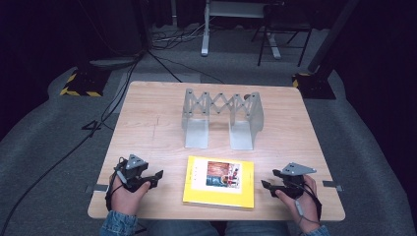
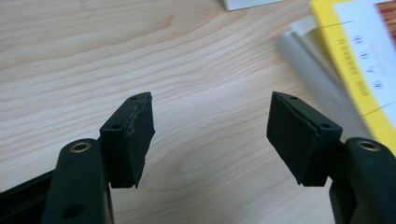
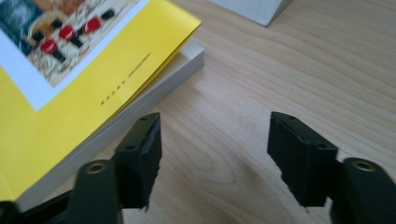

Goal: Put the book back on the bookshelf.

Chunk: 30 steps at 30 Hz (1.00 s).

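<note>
— What could go wrong from here?

— The book (image 1: 219,182) lies flat on the worktop (image 1: 147,128), just in front of the metal rack (image 1: 222,118). I'd guess its soft cover lifts alone if a gripper catches only the top edge, or the book slides.

— And the grippers?

— Left gripper (image 1: 156,174) just left of the book, right gripper (image 1: 268,185) just right of it, both with jaws spread, holding nothing.

— How does the book look?

— Yellow paperback, white panel with a picture, front cover slightly raised off the pages.
</note>
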{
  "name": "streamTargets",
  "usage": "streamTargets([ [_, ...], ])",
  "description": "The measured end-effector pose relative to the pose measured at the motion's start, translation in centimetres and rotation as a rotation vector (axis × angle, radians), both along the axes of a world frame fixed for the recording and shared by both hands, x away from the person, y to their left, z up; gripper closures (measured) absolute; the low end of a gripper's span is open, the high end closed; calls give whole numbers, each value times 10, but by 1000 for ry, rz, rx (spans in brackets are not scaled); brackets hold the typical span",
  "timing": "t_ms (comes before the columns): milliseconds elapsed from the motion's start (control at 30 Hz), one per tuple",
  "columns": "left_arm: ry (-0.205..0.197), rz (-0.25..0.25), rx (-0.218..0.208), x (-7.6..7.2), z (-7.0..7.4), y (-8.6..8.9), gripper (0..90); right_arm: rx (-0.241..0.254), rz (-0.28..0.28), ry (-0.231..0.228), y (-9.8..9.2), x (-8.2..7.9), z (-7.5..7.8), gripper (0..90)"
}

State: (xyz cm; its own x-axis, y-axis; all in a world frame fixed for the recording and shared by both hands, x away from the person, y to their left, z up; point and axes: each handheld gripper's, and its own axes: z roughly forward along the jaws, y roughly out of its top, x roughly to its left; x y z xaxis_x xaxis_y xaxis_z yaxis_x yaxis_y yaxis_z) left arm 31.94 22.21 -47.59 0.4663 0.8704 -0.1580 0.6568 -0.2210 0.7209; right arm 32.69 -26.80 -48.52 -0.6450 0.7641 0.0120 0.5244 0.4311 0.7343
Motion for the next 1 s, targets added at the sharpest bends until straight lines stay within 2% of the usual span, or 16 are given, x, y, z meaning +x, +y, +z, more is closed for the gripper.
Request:
streamTargets([
  [67,2,-29,0,0,3,-9,328,-38,17,-8,6,-2,0,379],
  [200,10,-97,-25,1,7,-27,336,-49,18,25,14,-2,-6,384],
  [367,23,-150,-44,4,7,-44,337,-59,28,40,21,-3,-9,379],
  [567,30,-179,-40,7,6,-57,339,-69,32,34,28,-4,-9,377],
  [800,57,-205,-34,11,0,-68,356,-85,31,26,30,-2,-9,366],
  [867,72,-215,-20,15,-3,-71,359,-84,27,21,30,-1,-9,363],
  [1000,103,-202,-13,19,-9,-72,375,-87,26,16,30,-1,-9,361],
])
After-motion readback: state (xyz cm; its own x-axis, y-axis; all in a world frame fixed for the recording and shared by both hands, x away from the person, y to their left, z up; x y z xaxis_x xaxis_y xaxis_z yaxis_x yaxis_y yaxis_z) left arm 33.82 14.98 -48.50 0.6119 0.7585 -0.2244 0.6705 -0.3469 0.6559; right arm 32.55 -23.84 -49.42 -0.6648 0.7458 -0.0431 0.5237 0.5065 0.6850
